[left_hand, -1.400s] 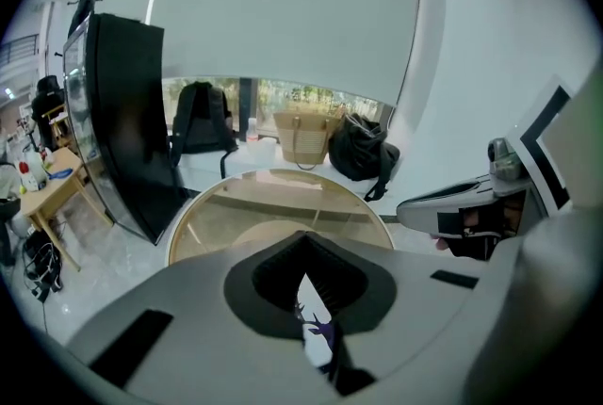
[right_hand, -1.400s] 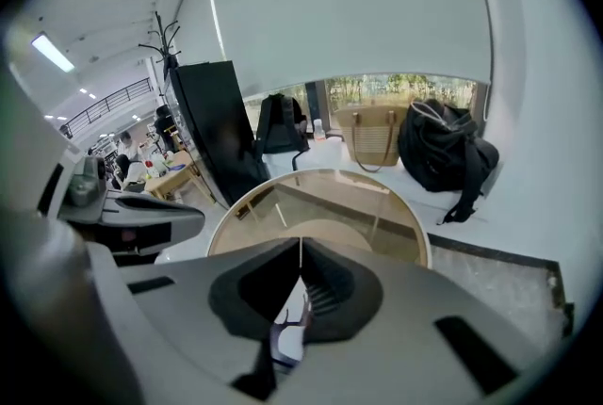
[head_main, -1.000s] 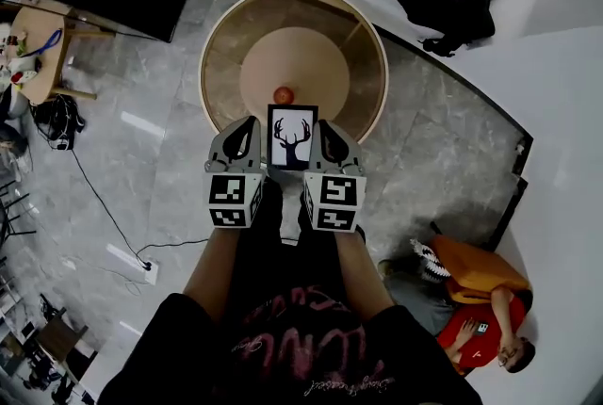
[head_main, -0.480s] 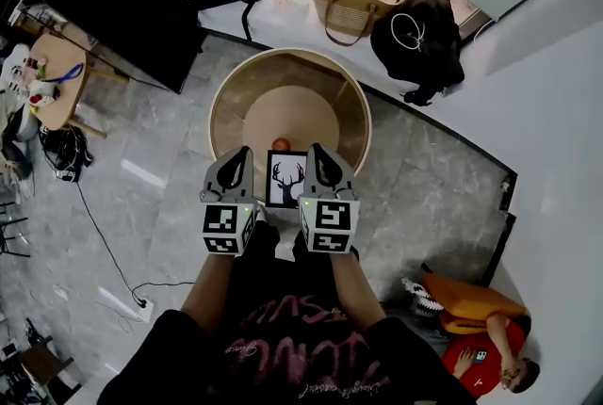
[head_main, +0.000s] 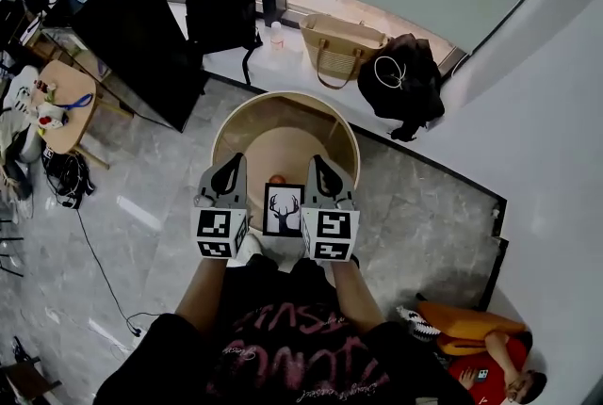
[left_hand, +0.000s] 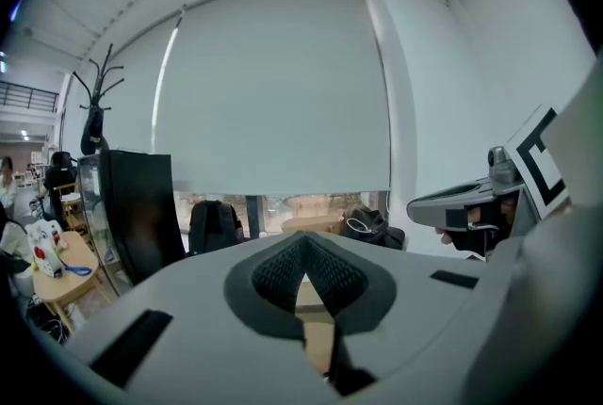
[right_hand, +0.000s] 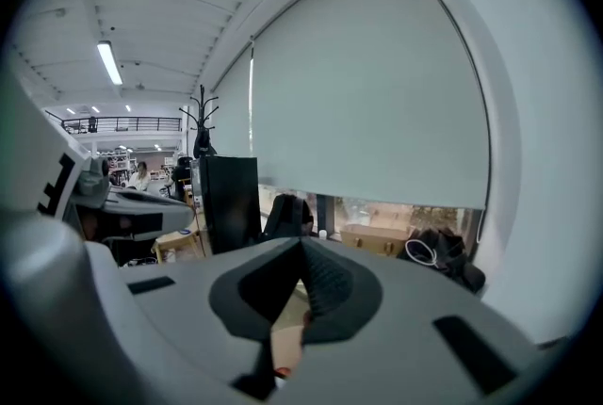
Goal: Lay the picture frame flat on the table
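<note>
We stand over a grey stone floor (head_main: 132,234), facing a round wooden bench (head_main: 285,96). Beyond it a big black screen (head_main: 132,26) stands by the wall. A black backpack (head_main: 221,12), a tan handbag (head_main: 341,45) and another black bag (head_main: 400,83) are lined up along that wall.

We hold the left gripper (head_main: 236,163) and the right gripper (head_main: 320,163) side by side over the bench's near edge. In the left gripper view the fingers (left_hand: 278,276) are pressed together at the tips with nothing between them. In the right gripper view the fingers (right_hand: 325,285) are closed in the same way.

The picture frame (head_main: 284,210), showing a deer, is on the bench's near edge between the two grippers, just beside each. We cannot tell whether they touch it, or whether it lies flat or leans. A small red ball (head_main: 278,179) rests just behind it.
</note>
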Tool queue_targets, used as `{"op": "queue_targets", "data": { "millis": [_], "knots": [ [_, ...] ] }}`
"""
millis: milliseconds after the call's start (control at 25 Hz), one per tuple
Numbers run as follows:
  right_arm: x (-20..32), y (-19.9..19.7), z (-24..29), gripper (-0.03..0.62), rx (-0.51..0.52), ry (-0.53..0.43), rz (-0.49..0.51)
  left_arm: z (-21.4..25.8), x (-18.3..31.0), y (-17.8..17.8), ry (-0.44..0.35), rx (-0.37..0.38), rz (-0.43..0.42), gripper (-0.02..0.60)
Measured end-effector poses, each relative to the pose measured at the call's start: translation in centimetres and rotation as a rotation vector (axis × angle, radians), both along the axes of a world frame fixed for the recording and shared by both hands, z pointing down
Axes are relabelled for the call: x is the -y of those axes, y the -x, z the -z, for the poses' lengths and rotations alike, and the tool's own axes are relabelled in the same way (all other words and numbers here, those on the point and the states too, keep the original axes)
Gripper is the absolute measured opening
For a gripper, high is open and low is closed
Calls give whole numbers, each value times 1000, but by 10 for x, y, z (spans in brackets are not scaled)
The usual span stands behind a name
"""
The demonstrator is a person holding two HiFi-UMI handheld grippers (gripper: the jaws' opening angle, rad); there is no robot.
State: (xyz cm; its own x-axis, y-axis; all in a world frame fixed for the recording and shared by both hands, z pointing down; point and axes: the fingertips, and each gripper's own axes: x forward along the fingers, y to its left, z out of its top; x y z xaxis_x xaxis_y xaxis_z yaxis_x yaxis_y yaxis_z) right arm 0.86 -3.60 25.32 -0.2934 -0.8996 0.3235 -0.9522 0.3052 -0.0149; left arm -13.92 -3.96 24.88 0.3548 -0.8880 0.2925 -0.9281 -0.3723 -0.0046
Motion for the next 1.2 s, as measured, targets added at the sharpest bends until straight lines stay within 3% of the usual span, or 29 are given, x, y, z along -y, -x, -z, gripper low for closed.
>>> {"op": "queue_targets", "data": {
  "millis": [600, 1200],
  "knots": [
    [-3, -6, 73, 20, 0, -151, -16, 76, 3, 2, -162, -25, -5, 9],
    [-7, -11, 74, 20, -15, -155, -22, 83, 1, -2, -167, -26, -30, 9]
  ]
}}
